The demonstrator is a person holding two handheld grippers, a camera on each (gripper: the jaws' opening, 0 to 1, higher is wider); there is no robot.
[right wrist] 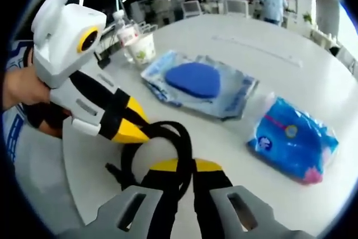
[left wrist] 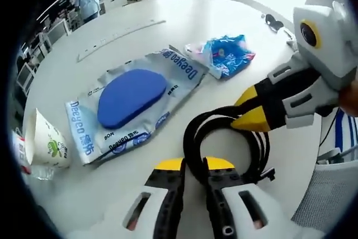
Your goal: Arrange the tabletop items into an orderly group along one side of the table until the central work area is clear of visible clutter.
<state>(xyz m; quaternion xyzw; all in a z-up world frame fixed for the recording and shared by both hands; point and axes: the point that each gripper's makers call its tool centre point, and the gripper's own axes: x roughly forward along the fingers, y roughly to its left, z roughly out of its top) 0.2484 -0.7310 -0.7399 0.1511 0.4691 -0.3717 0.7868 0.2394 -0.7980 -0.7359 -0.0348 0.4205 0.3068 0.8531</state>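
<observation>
A coiled black cable (left wrist: 190, 138) lies on the white table near its edge. My left gripper (left wrist: 193, 164) is shut on the near side of the coil. My right gripper (left wrist: 238, 111) comes in from the right and is shut on the coil's far side. In the right gripper view the cable (right wrist: 184, 138) runs between the jaws of my right gripper (right wrist: 185, 165), with my left gripper (right wrist: 142, 127) pinching it from the left. Beyond lie a blue oval pad (left wrist: 131, 96) on a silvery packet (left wrist: 168, 65) and a blue tissue pack (left wrist: 226, 53).
A paper cup (left wrist: 47, 141) and a plastic bottle (right wrist: 124, 29) stand by the table edge. A long white strip (left wrist: 120, 37) lies farther back, and a small black item (left wrist: 274, 22) sits at the far right. A hand (right wrist: 22, 88) holds the left gripper. Desks, chairs and people fill the background.
</observation>
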